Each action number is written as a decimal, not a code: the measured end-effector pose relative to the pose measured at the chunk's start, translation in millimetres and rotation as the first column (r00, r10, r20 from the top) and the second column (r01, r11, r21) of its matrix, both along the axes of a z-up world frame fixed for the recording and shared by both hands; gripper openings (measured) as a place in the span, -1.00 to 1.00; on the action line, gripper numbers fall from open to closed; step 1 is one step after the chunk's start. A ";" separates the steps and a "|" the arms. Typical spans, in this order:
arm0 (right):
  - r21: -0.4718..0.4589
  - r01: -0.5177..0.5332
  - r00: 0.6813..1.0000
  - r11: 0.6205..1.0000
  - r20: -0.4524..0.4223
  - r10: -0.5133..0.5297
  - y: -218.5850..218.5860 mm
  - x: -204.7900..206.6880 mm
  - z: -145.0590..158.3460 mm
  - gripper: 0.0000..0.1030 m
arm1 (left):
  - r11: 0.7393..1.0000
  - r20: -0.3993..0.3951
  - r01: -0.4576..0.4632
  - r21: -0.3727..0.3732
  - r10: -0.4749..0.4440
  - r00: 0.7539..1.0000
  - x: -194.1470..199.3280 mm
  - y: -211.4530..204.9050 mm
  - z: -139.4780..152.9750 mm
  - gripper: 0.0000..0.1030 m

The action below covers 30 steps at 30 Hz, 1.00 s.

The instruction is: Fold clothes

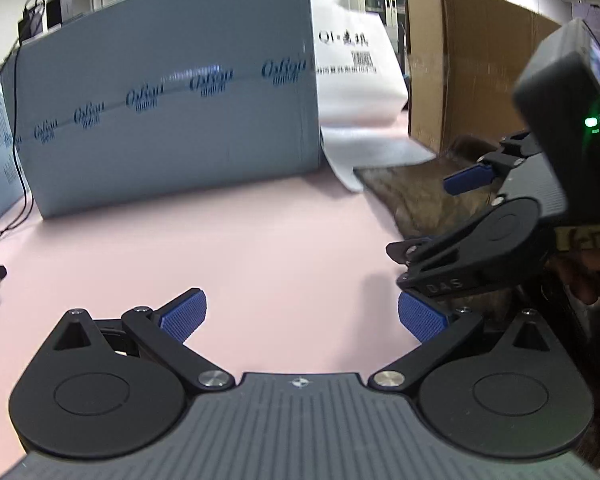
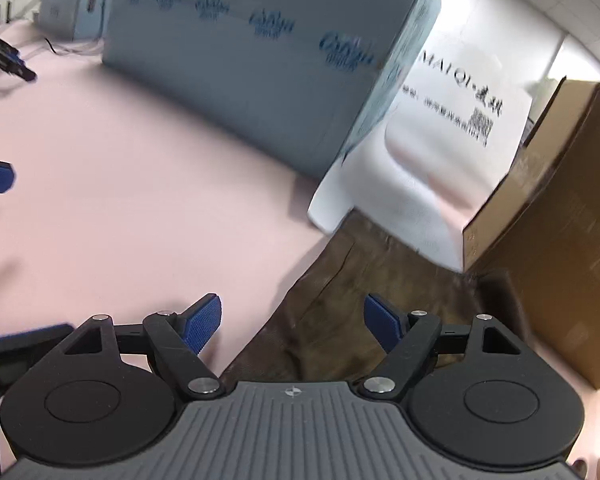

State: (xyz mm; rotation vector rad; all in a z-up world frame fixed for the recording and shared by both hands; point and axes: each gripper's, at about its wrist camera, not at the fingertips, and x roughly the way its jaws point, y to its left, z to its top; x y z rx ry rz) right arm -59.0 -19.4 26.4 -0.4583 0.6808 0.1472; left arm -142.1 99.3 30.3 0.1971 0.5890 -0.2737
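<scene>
Nearest the left wrist camera, the left gripper (image 1: 300, 318) hangs spread wide over the bare pink tabletop (image 1: 228, 248), holding nothing. Only this view shows the right gripper (image 1: 432, 240) from outside, beside a blue-grey box (image 1: 172, 112), with a dark cable (image 1: 20, 184) at the far left. From the right wrist view, the right gripper (image 2: 292, 324) is also spread and empty above a brown garment (image 2: 364, 288), which lies rumpled against a cardboard box (image 2: 556, 232), partly under a white printed bag (image 2: 432, 176).
</scene>
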 end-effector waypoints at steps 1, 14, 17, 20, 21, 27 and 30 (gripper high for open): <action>-0.001 0.017 1.000 1.000 0.000 -0.017 1.0 -3.6 -2.8 0.44 | 1.000 0.002 0.005 0.010 -0.005 1.000 -1.1 -1.5 -0.3 1.00; 0.169 0.056 0.998 0.984 -0.050 -0.048 -9.1 -18.3 -11.5 -0.72 | 0.998 0.031 0.050 -0.025 -0.049 0.998 -12.8 3.8 5.2 1.00; 0.155 0.049 0.999 0.987 -0.029 -0.045 -5.1 -23.3 -12.1 -0.89 | 0.998 0.032 0.053 -0.034 -0.052 0.998 -13.6 5.2 5.1 1.00; 0.196 0.067 0.997 0.978 -0.035 -0.062 -7.4 -22.2 -9.3 -0.91 | 0.998 0.037 0.052 -0.048 -0.050 0.998 -14.6 6.7 6.6 1.00; 0.219 0.070 0.997 0.973 -0.039 -0.063 -7.9 -21.7 -7.1 -0.92 | 0.997 0.038 0.052 -0.049 -0.050 0.998 -14.8 6.7 6.9 1.00; 0.298 0.036 0.999 0.954 -0.023 -0.031 8.9 -20.2 10.1 -0.92 | 0.996 0.066 0.050 -0.072 -0.045 0.997 -19.2 10.1 12.2 1.00; 0.335 0.002 1.000 0.942 -0.003 -0.001 30.5 -15.4 17.6 -0.92 | 0.998 0.082 0.021 -0.063 -0.016 0.996 -19.5 14.0 13.6 1.00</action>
